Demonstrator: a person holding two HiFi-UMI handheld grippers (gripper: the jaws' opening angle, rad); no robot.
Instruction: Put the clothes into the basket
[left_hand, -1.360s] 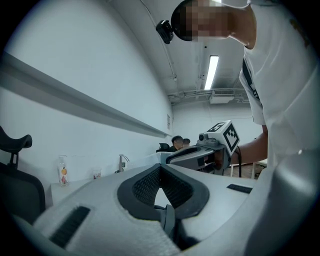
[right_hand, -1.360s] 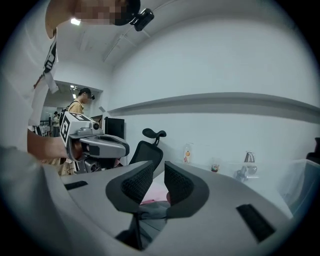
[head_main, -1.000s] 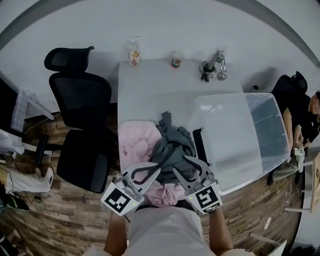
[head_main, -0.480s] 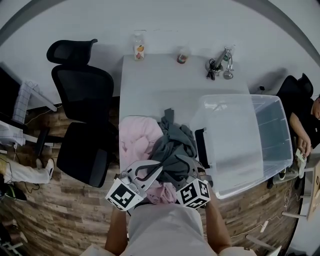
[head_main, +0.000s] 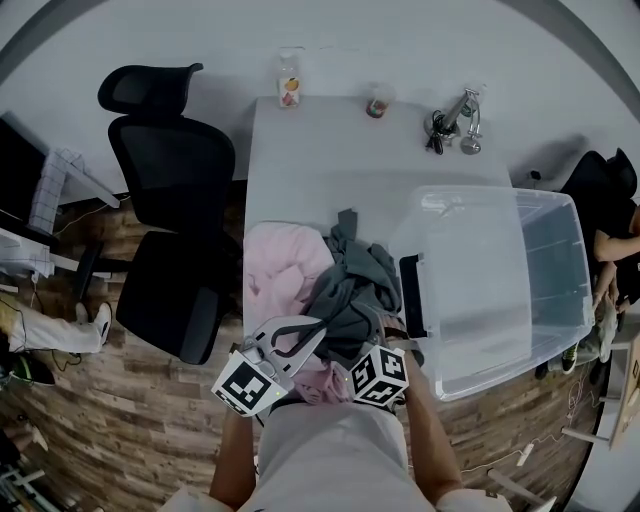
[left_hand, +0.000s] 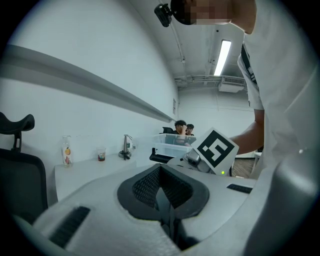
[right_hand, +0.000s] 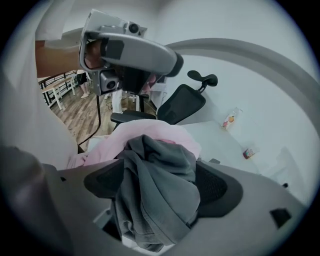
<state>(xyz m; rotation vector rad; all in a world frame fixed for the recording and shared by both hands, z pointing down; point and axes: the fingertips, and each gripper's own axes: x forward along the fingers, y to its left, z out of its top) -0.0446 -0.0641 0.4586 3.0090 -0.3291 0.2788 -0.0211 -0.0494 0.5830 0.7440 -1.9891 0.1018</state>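
Since a second ago the right gripper (right_hand: 160, 192) has been driven forward into the pile. Its jaws were plainly seen from the head view then, and now they are buried under the grey garment (head_main: 350, 290), with only the marker cube left showing at the pile's near edge. In the right gripper view those jaws are caught opening, with a thick bunch of the grey garment heaped between the two dark pads. The left gripper (head_main: 312, 330) is held just beside it, above the near edge of the pile, and its jaws are pressed together with nothing between them. The grey garment is draped over the pink garment (head_main: 280, 280), and both are piled at the near end of the table (head_main: 330, 160) — outside the basket (head_main: 560, 260), which is set just to their right. An office chair (head_main: 175, 230) is parked to the left. A bottle (head_main: 290, 88) and a cup (head_main: 377, 104) are lined up along the table's far edge.
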